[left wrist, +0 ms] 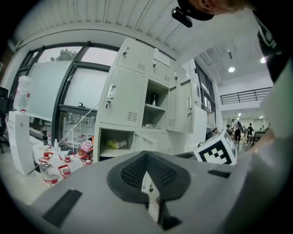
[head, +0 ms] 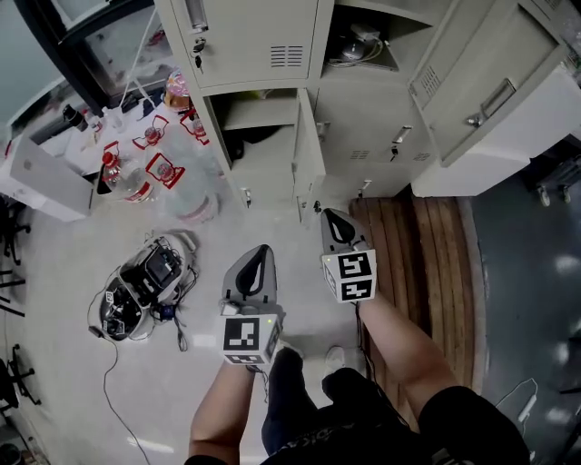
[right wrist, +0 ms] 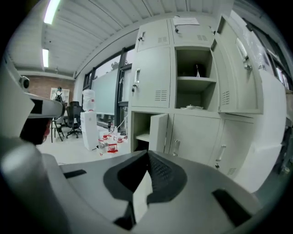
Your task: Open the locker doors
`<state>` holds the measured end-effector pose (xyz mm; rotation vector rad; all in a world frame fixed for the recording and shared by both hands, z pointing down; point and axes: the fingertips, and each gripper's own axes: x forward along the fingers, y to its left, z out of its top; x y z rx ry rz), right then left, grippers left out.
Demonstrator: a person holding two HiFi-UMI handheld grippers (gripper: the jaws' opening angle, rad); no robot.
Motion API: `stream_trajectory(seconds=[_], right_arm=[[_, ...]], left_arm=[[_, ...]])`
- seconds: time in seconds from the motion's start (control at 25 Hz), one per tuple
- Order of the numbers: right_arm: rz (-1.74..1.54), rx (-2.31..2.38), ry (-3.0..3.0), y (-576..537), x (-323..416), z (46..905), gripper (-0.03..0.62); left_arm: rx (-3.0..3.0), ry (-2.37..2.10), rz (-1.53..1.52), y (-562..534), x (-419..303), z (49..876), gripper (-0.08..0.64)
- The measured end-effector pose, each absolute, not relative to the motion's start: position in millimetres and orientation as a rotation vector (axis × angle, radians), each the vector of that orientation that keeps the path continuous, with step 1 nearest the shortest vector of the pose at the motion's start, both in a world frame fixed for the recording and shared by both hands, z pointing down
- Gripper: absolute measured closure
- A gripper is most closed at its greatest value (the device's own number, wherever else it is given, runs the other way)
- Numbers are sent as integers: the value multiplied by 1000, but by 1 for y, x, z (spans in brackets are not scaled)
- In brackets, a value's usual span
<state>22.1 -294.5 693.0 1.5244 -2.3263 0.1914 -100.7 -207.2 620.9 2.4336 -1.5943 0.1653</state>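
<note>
While locker doors (head: 481, 82) stand open, left gripper (head: 261, 254) and right gripper (head: 333, 221) (empty) are pinched shut.

A pale speckled floor (head: 54, 300) is seen, with a strip of wooden boards (head: 427, 263) laid along one side. Large dark-framed windows (left wrist: 59, 87) are set in the wall. A ribbed white ceiling (right wrist: 91, 27) is lit by strip lights (right wrist: 51, 10). Red-handled water bottles (head: 165, 171) are clustered on the floor.

Grey tapering shells are seen on the left gripper (head: 261, 252) and the right gripper (head: 331, 218), each fitted with dark ribbed pads (left wrist: 132, 172) and a white cube (head: 352, 276) printed with black square markers, and black clothing (head: 472, 427) is worn.
</note>
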Motion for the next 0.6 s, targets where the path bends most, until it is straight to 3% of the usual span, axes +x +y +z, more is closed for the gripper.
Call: stream_trajectory(seconds=[0.6], right_arm=[[128, 1509, -2518, -197, 88, 524, 592]], left_arm=[[2445, -1719, 96, -134, -30, 505, 561]])
